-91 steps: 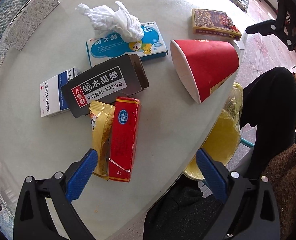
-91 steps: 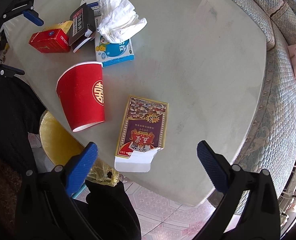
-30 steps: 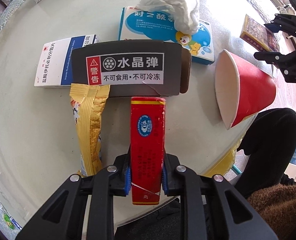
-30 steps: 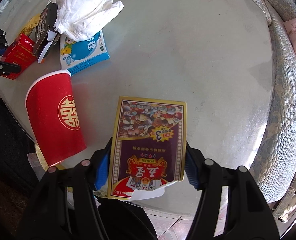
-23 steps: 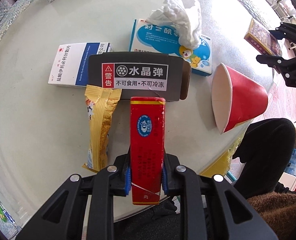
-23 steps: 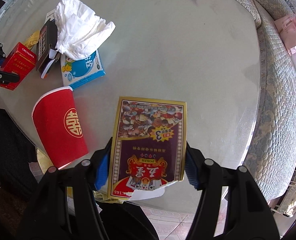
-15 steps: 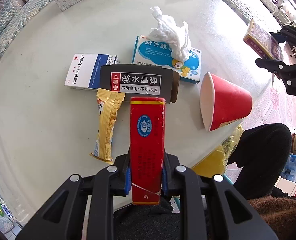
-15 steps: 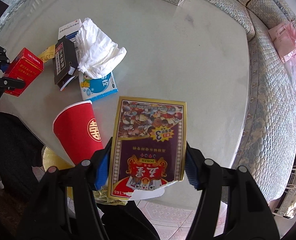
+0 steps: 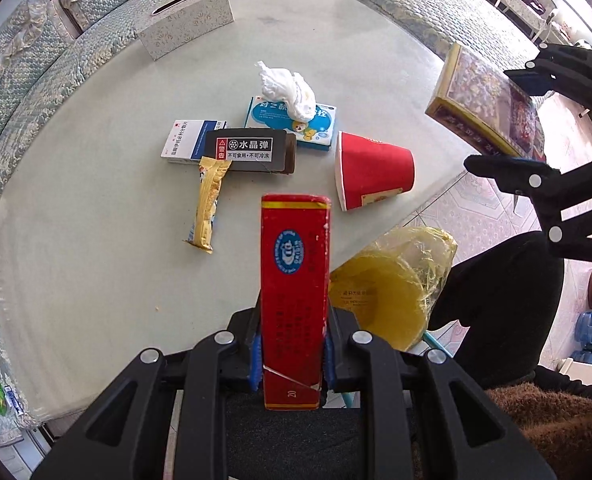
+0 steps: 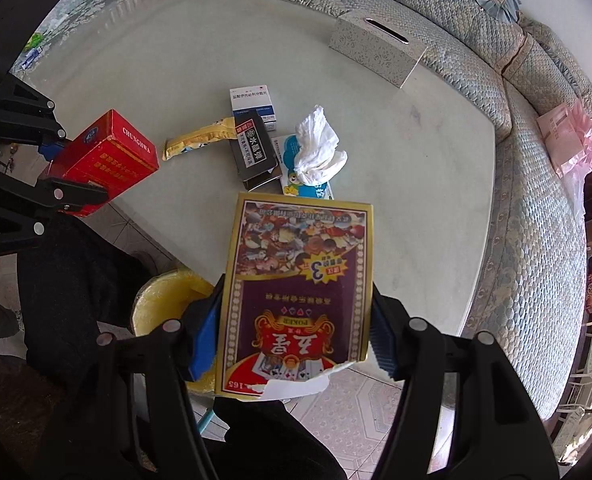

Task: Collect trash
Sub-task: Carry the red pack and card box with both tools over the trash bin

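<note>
Pale glass-topped table (image 9: pixel 96 220), quilted sofa wrapped round its far side, and both grippers are up over the near edge with a load each. Left gripper (image 9: pixel 292 354) has its fingers pressed onto the narrow sides of a red cigarette pack (image 9: pixel 295 280), pinching it tight, clear of the tabletop. Right gripper (image 10: pixel 294 338) is clamped across a playing-card box (image 10: pixel 298 292), pads on its 2 long edges, torn flap hanging at the near end.

Below, just off the table edge, sits the yellow-lined bin (image 9: pixel 388 296). In the right wrist view its rim peeks out beneath the card box, so that one looks nearly lined up for a drop. The cigarette pack hangs beside the bin rather than over it, I'd say.

So, progress: 2 pieces lifted, neither yet dropped. Whether the bin already holds anything, I can't tell.

Left on the table, bunched near the middle: a red paper cup (image 9: pixel 372 176) on its side, a crumpled tissue (image 9: pixel 288 92) on top of a blue-and-white box (image 9: pixel 316 130), a black box (image 9: pixel 252 152) overlapping a white medicine box (image 9: pixel 184 140), and a yellow wrapper (image 9: pixel 208 204) touching the black box. That's 6 still to go. The tissue dispenser (image 9: pixel 188 20) at the far edge looks like a keeper, not trash.
</note>
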